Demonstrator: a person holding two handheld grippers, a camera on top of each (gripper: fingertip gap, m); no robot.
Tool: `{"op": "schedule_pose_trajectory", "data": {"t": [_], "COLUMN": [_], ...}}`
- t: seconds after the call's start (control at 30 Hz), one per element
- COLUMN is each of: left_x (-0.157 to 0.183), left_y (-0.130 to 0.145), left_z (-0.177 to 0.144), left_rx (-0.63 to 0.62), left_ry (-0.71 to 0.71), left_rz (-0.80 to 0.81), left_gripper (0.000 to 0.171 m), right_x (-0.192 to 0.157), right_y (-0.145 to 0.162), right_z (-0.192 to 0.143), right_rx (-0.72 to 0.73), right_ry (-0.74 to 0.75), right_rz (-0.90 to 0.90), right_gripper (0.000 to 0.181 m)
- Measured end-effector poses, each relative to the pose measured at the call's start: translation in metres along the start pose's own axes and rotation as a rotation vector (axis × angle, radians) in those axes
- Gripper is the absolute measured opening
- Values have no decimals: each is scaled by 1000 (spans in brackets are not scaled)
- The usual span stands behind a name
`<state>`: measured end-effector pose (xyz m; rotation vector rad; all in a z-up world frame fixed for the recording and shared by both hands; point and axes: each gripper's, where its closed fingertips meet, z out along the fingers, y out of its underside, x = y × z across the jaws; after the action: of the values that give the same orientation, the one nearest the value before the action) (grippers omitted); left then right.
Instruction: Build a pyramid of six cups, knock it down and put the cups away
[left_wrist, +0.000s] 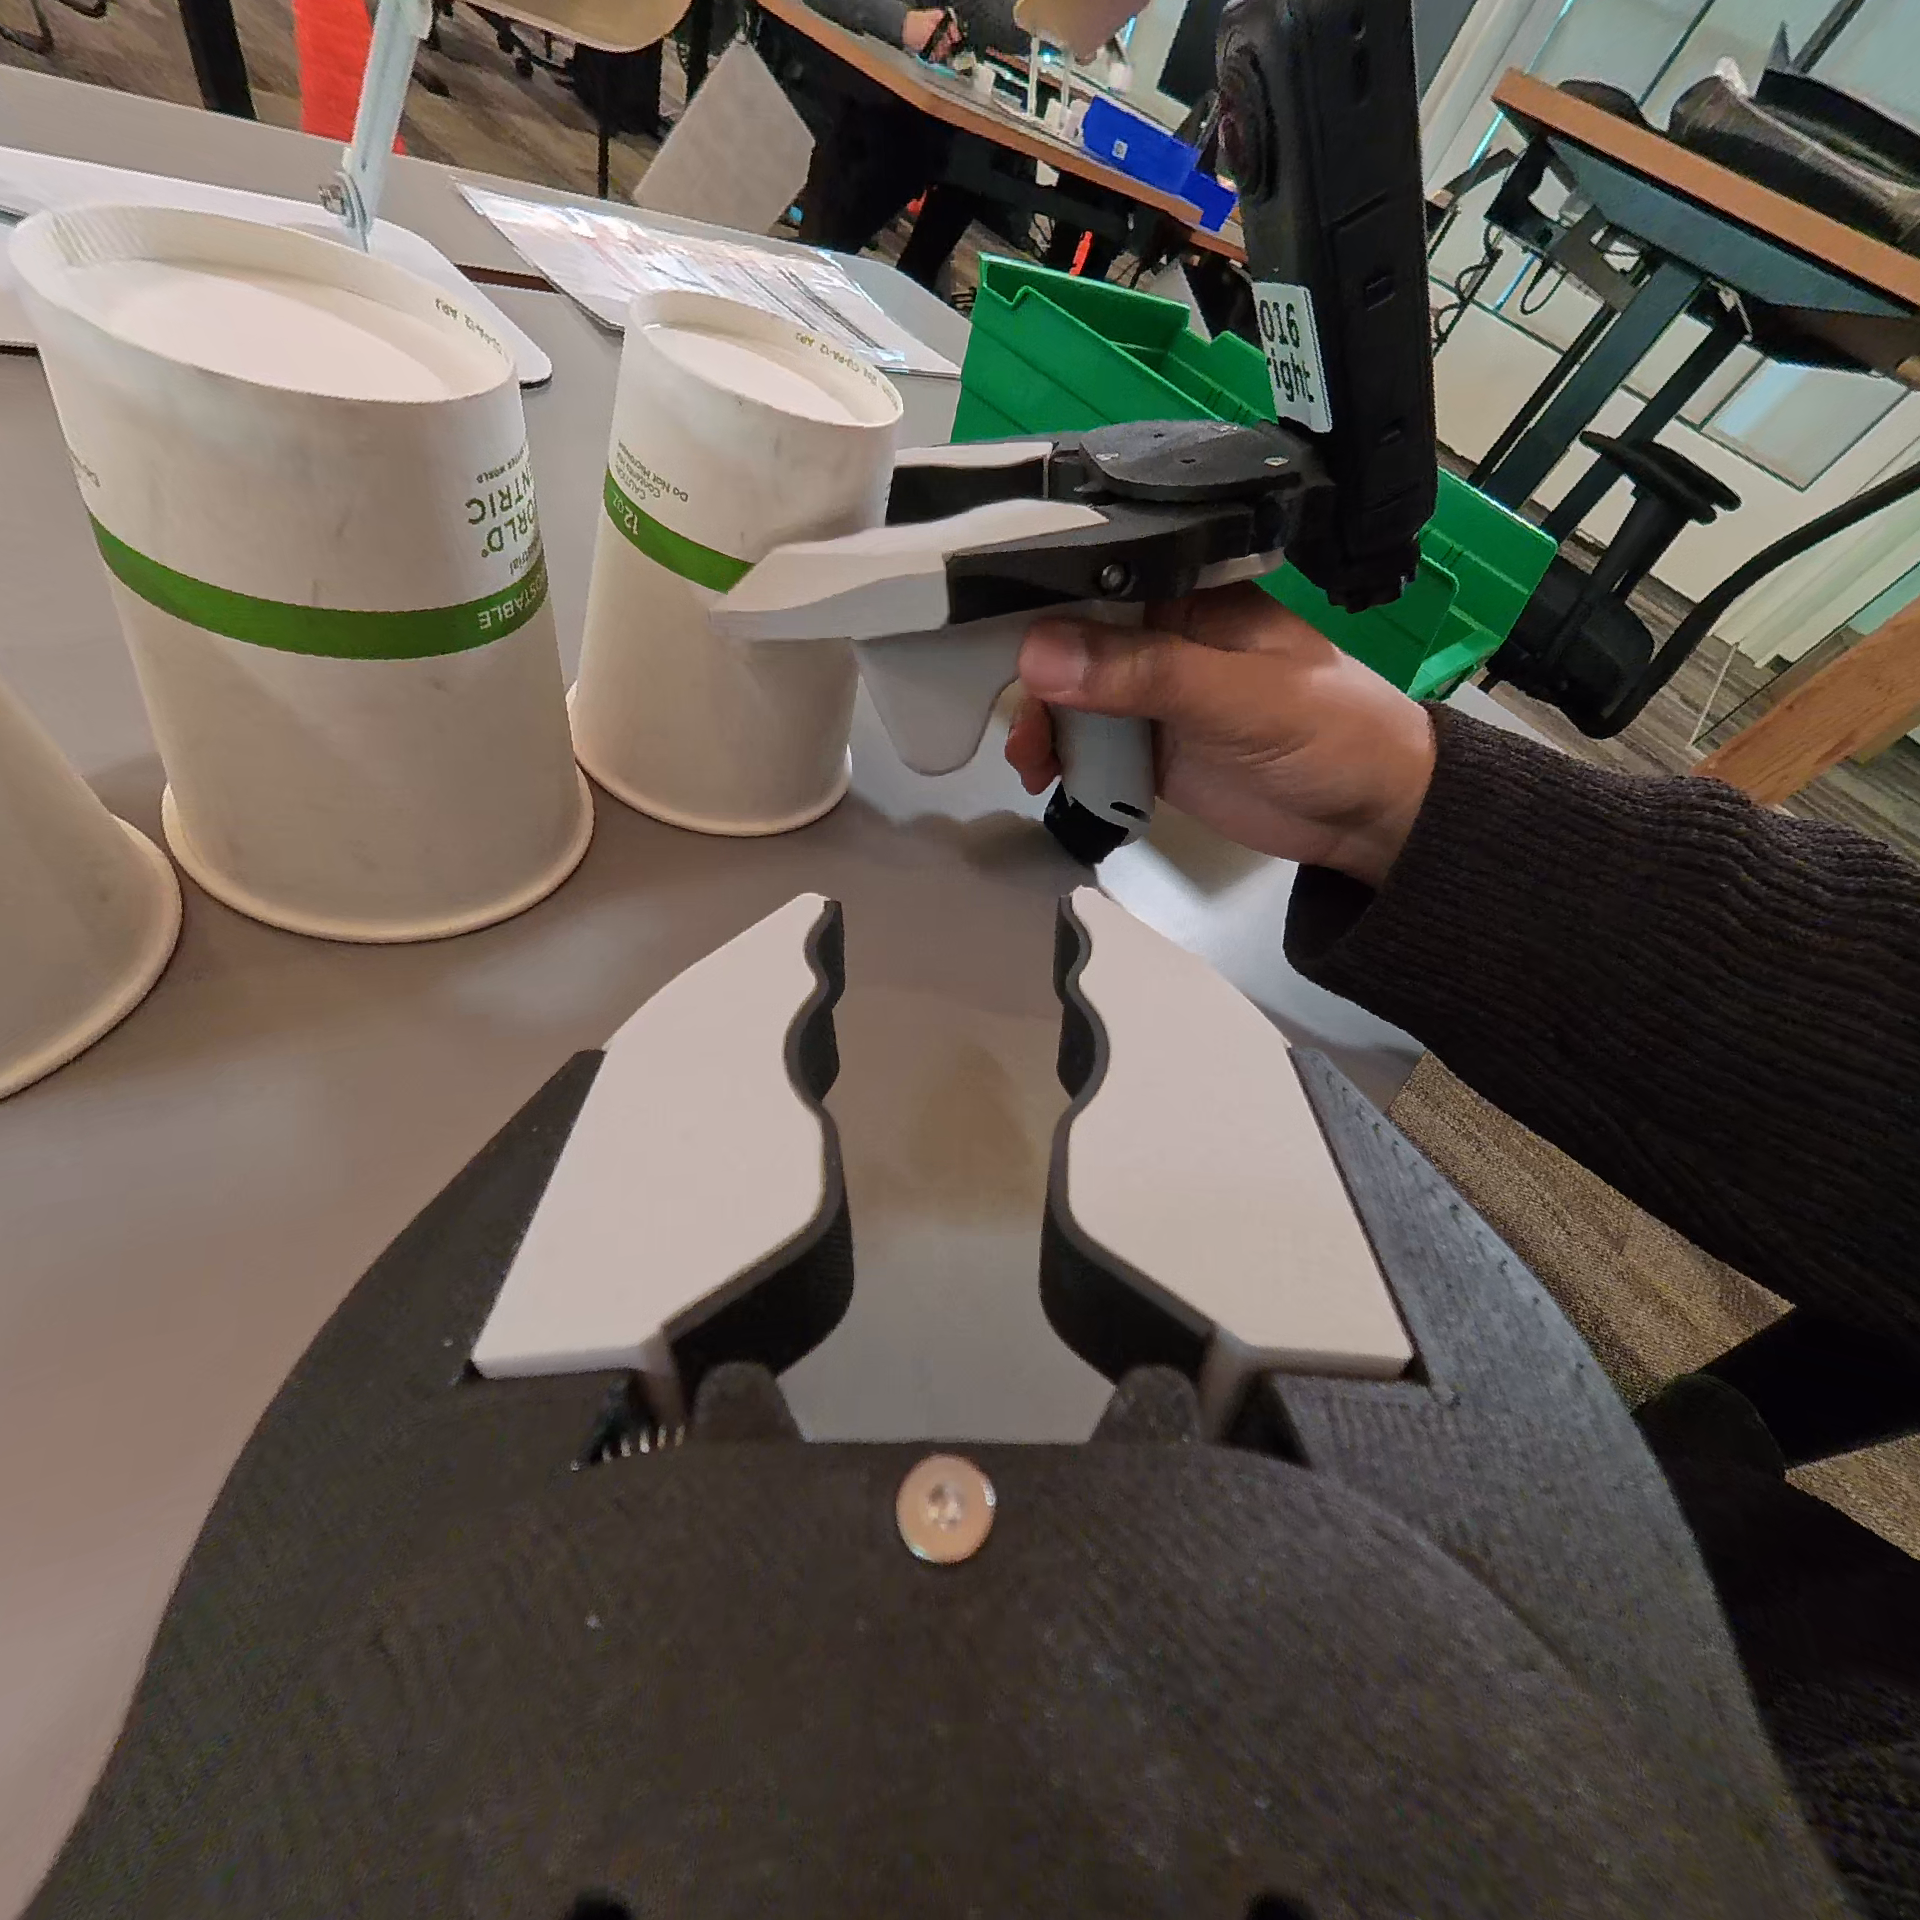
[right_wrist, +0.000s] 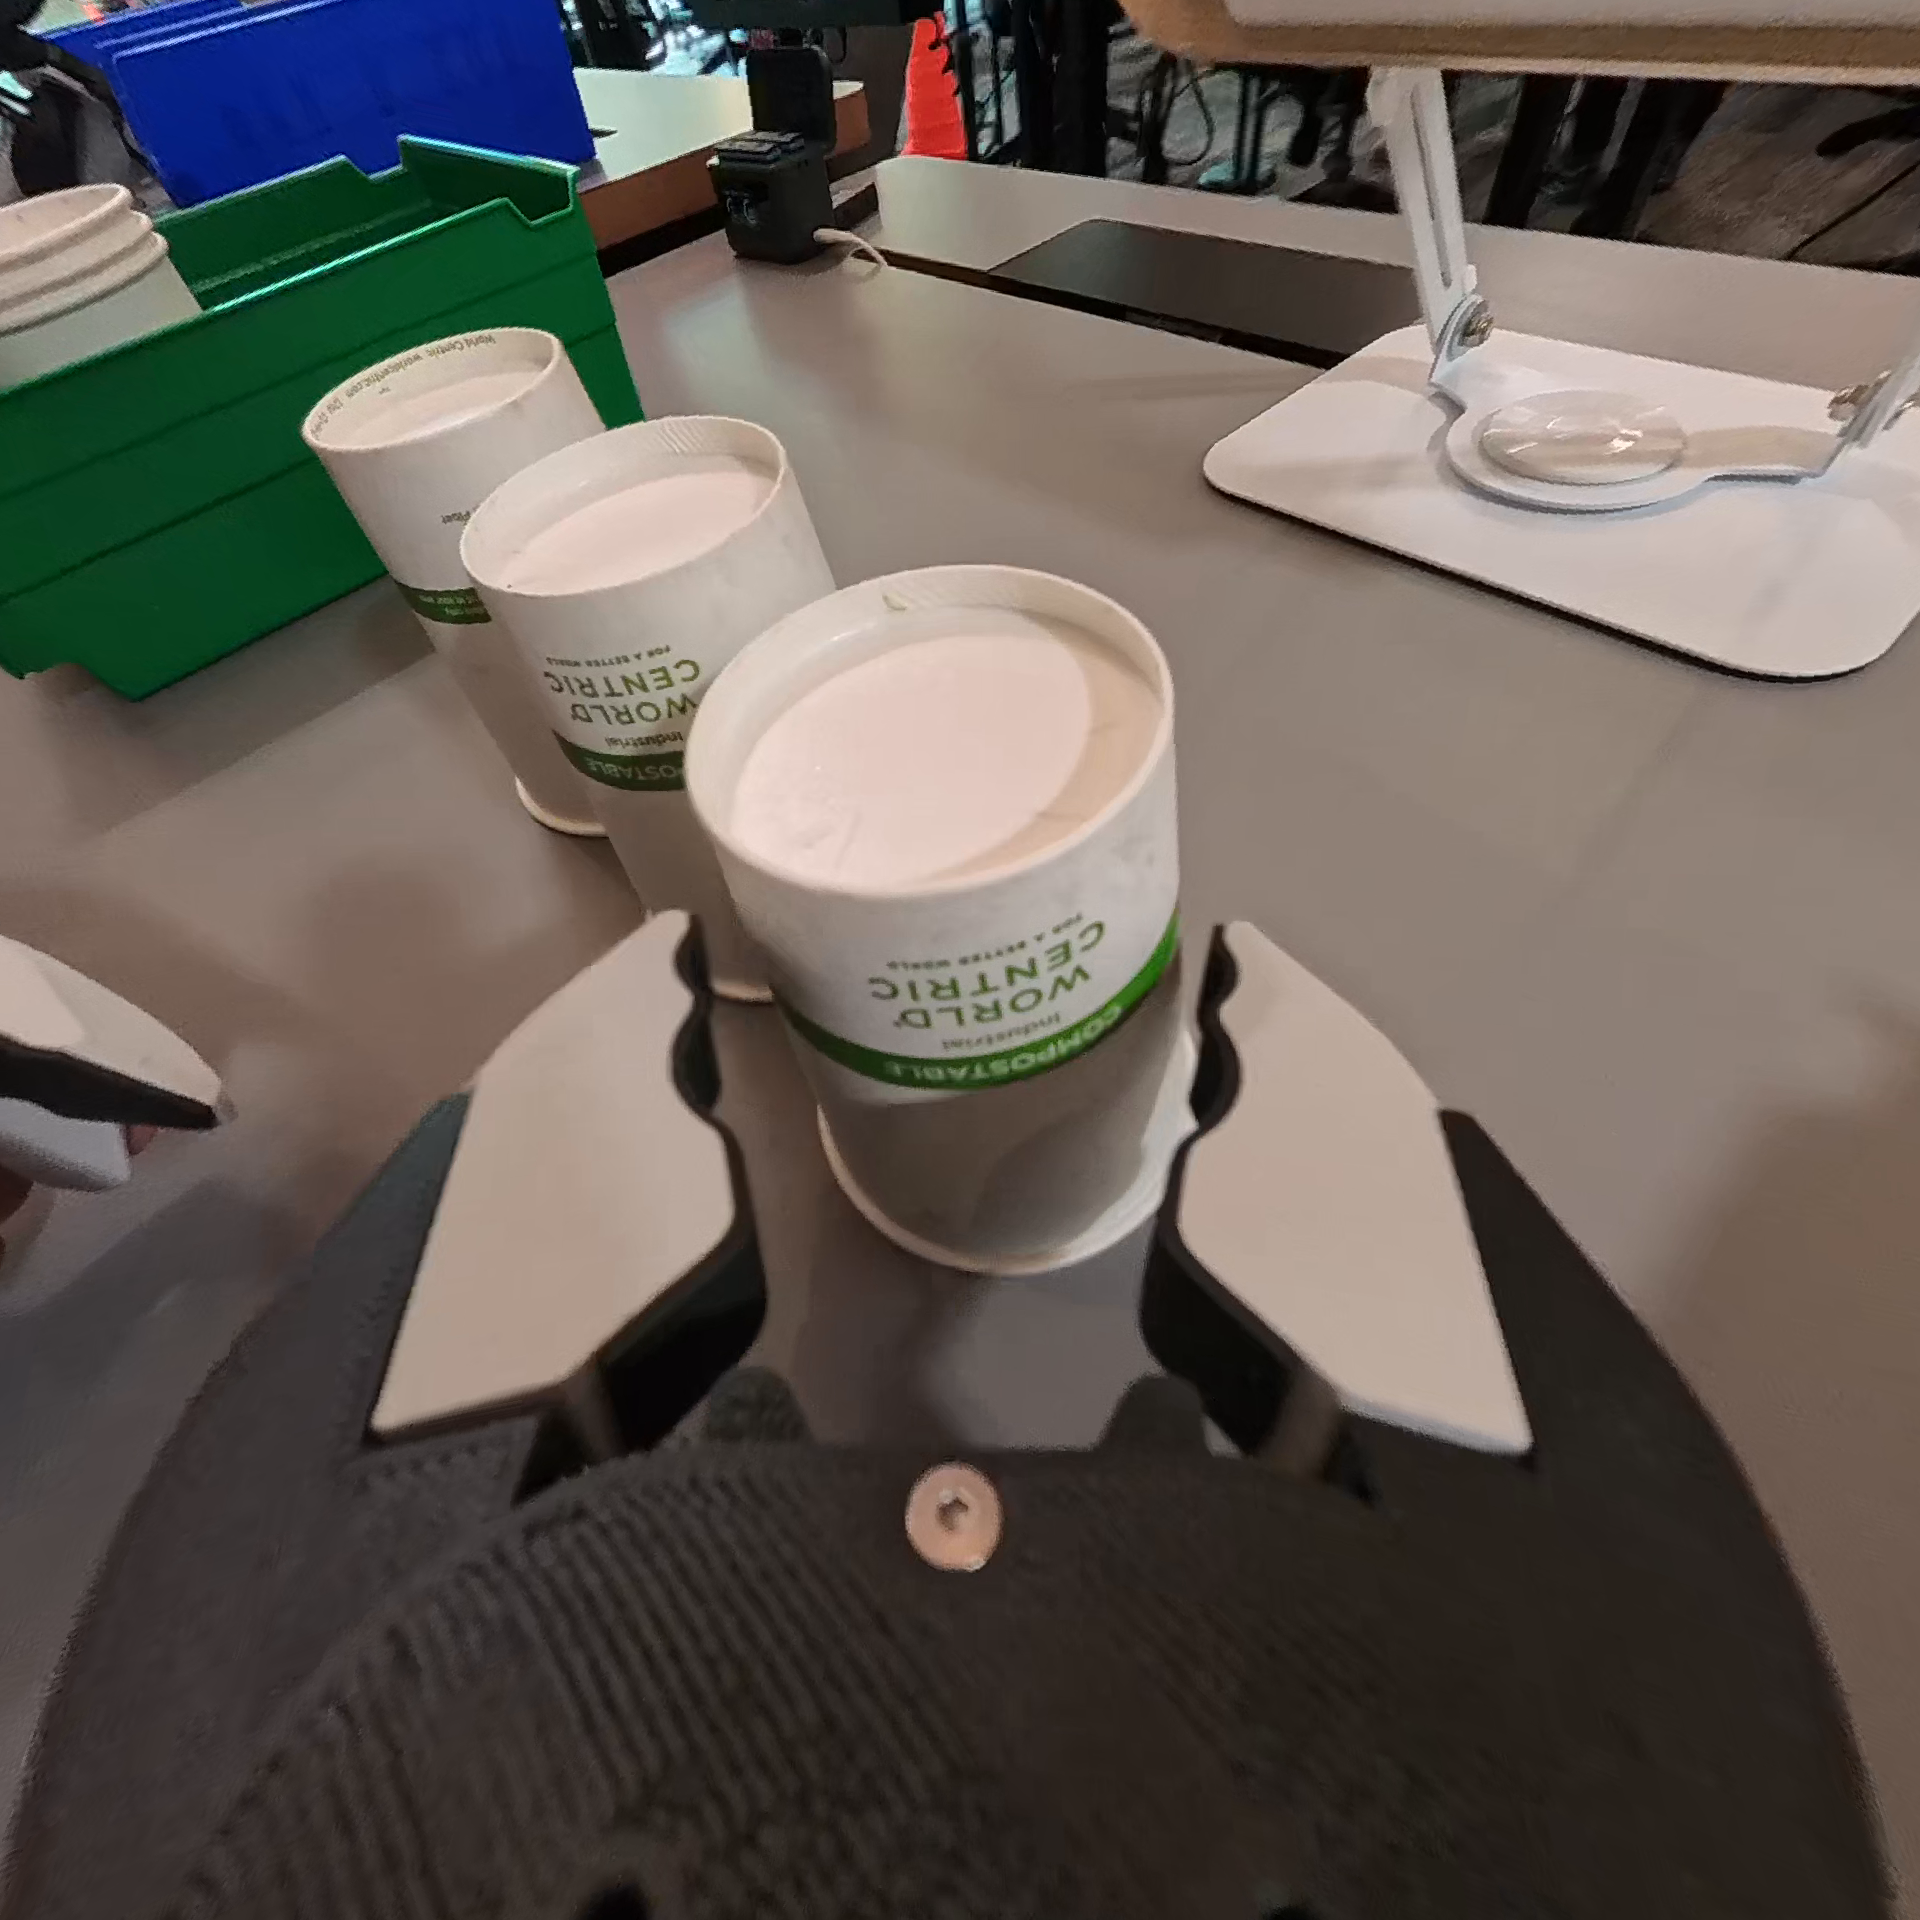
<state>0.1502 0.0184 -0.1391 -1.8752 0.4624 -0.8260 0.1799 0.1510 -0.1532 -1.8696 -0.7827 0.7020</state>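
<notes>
Three white paper cups with green bands stand upside down in a row on a grey table (right_wrist: 1455, 883). My right gripper (right_wrist: 951, 935) is open, and its fingers flank the nearest cup (right_wrist: 935, 810) low on its sides without clearly pressing it. The middle cup (right_wrist: 644, 582) and the far cup (right_wrist: 447, 436) stand behind it. In the left wrist view a hand holds the right gripper (left_wrist: 816, 551) at the rightmost cup (left_wrist: 727, 499), beside the middle cup (left_wrist: 312, 520) and a third cup (left_wrist: 62, 935). My left gripper (left_wrist: 948, 914) is open and empty over bare table, just in front of that cup.
A green plastic bin (right_wrist: 260, 416) sits left of the far cup, with a white jar (right_wrist: 73, 270) behind it. A white stand base (right_wrist: 1558, 520) lies at the right. Another green bin (left_wrist: 1091, 353) stands behind the right gripper. A dark-sleeved arm (left_wrist: 1610, 987) reaches in from the right.
</notes>
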Motion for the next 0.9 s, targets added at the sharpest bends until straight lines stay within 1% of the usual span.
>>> {"op": "schedule_pose_trajectory", "data": {"t": [0.03,0.07,0.17,0.27,0.47,0.77,0.9], "left_x": [0,0,-1,-1,-1,-1,0], "left_y": [0,0,-1,0,0,1,2], "left_z": [0,0,-1,0,0,0,0], "left_rx": [0,0,3,1,-2,-6,-7], "left_ry": [0,0,-2,0,3,4,4], "left_rz": [-1,-1,-1,-5,-16,-19,-19], "left_gripper": [40,40,40,40,40,40,40], "right_x": [-2,-4,-3,-1,-1,7,8], "right_y": [2,2,-3,-2,2,3,3], "right_z": [-1,-2,-7,-8,-8,-8,-7], "right_rx": [-9,-7,33,34,5,-4,-5], "right_ry": [-25,-47,-72,-79,-76,-37,-32], "right_rz": [7,17,46,68,50,63,63], "right_gripper": [98,101,101,100,94,75,75]}}
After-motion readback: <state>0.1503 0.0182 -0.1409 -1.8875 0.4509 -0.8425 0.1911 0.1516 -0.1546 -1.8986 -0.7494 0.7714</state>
